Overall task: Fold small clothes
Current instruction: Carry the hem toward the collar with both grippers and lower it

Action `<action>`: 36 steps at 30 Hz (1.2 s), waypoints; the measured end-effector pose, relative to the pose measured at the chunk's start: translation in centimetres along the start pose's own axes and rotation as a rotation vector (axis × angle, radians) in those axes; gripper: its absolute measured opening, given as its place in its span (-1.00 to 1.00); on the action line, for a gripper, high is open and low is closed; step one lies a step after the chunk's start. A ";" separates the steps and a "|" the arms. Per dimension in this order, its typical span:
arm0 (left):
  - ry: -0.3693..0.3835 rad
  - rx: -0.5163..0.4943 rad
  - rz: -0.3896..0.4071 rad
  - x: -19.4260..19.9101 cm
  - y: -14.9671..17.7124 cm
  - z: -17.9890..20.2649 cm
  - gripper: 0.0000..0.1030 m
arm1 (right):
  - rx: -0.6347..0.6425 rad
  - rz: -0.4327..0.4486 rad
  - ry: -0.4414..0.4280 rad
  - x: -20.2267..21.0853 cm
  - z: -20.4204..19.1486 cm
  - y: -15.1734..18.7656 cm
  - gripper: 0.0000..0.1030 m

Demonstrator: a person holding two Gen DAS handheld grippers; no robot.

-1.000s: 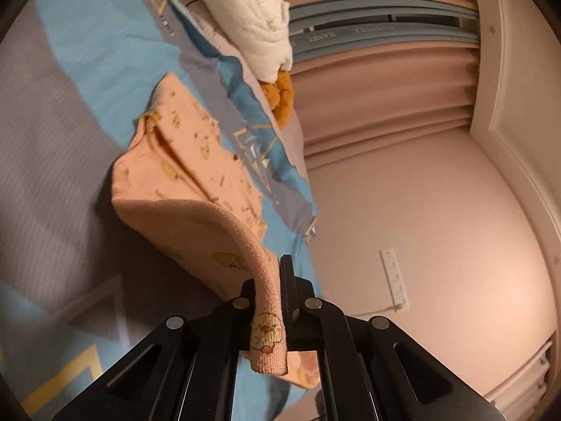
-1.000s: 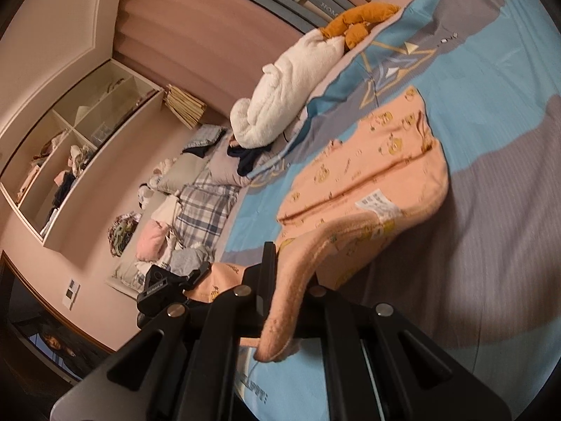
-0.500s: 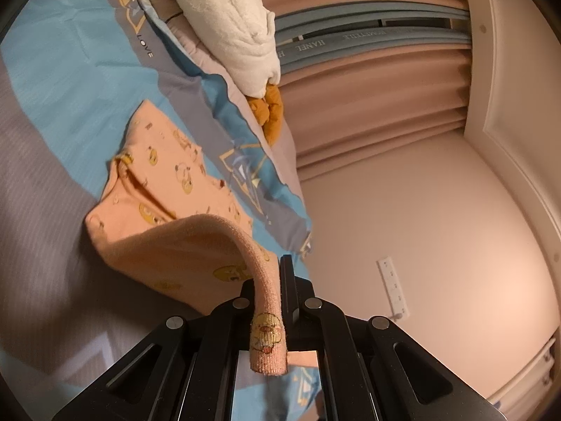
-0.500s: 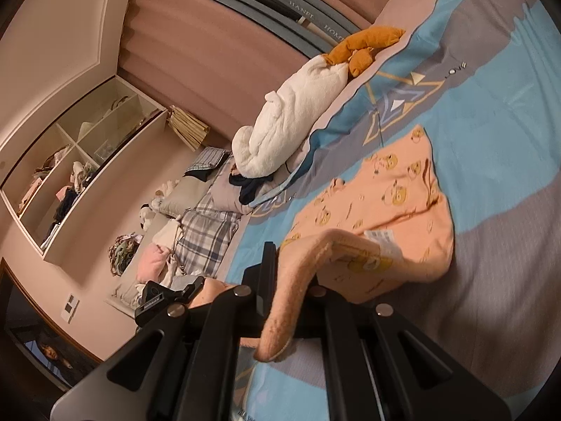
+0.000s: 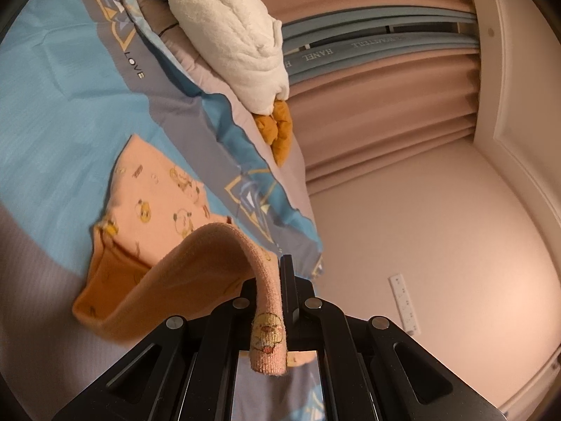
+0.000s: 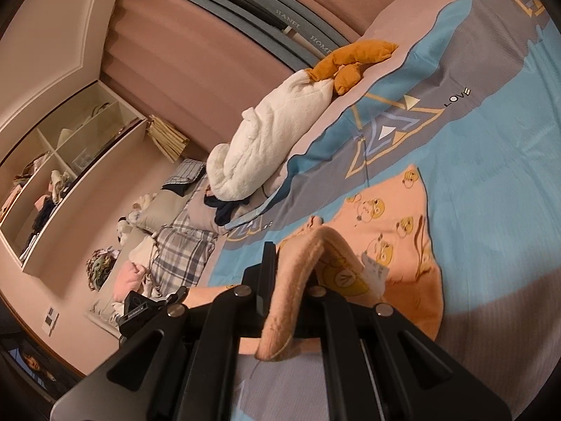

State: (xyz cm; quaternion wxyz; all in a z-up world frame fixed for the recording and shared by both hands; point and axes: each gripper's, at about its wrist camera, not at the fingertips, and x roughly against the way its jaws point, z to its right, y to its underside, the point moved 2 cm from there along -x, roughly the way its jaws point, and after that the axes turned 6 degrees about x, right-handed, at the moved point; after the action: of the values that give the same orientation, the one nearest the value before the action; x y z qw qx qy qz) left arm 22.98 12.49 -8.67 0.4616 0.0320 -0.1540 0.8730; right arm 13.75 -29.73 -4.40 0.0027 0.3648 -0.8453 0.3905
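A small peach garment with yellow cartoon prints (image 5: 154,210) lies on the blue and grey bedspread (image 5: 52,112). My left gripper (image 5: 277,287) is shut on one near edge of it, and the cloth arches up from the bed into the jaws. My right gripper (image 6: 284,273) is shut on the other near edge of the same garment (image 6: 392,224), lifted and curled over the flat part; a white care label shows on the underside. The other gripper (image 6: 140,310) shows at the lower left of the right wrist view.
A white plush blanket (image 5: 228,31) and an orange soft toy (image 5: 277,129) lie near the pillows. Pink curtains (image 5: 385,105) hang behind the bed. Piled clothes (image 6: 168,245) and open shelves (image 6: 52,182) stand at the left in the right wrist view.
Both grippers have carried the held near edge forward over the garment toward the pillows. The fold has deepened and less of the flat part shows.
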 end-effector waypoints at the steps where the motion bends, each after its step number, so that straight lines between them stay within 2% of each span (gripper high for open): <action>1: -0.007 -0.003 0.000 -0.4 -0.4 -0.1 -1.00 | 0.000 -0.001 0.005 -0.3 0.2 -0.2 -0.91; 8: -0.062 0.018 -0.009 -2.6 -3.2 -2.0 -1.00 | -0.041 -0.035 0.065 -3.6 2.8 -2.2 -0.91; 19: -0.228 0.084 -0.032 -7.2 -6.2 -6.7 -1.00 | -0.109 -0.126 0.180 -9.2 7.8 -3.3 -0.91; 26: -0.314 0.108 -0.031 -8.1 -7.4 -8.5 -1.00 | -0.130 -0.165 0.240 -11.2 10.1 -3.4 -0.91; 29: -0.309 0.122 -0.046 -8.0 -7.5 -8.7 -1.00 | -0.137 -0.186 0.240 -11.3 10.4 -3.1 -0.86; 32: -0.276 0.128 -0.082 -8.1 -7.3 -8.5 -1.00 | -0.171 -0.224 0.184 -11.0 10.4 -2.9 -0.79; 36: -0.279 0.121 -0.108 -8.5 -7.5 -8.0 -1.00 | -0.171 -0.265 0.137 -10.8 9.5 -2.6 -0.58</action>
State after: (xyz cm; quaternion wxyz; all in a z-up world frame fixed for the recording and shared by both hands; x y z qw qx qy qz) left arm 34.67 12.07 -16.19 0.4794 0.1889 -0.1619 0.8416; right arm 25.96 -30.50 -12.48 0.1428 0.4439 -0.8179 0.3372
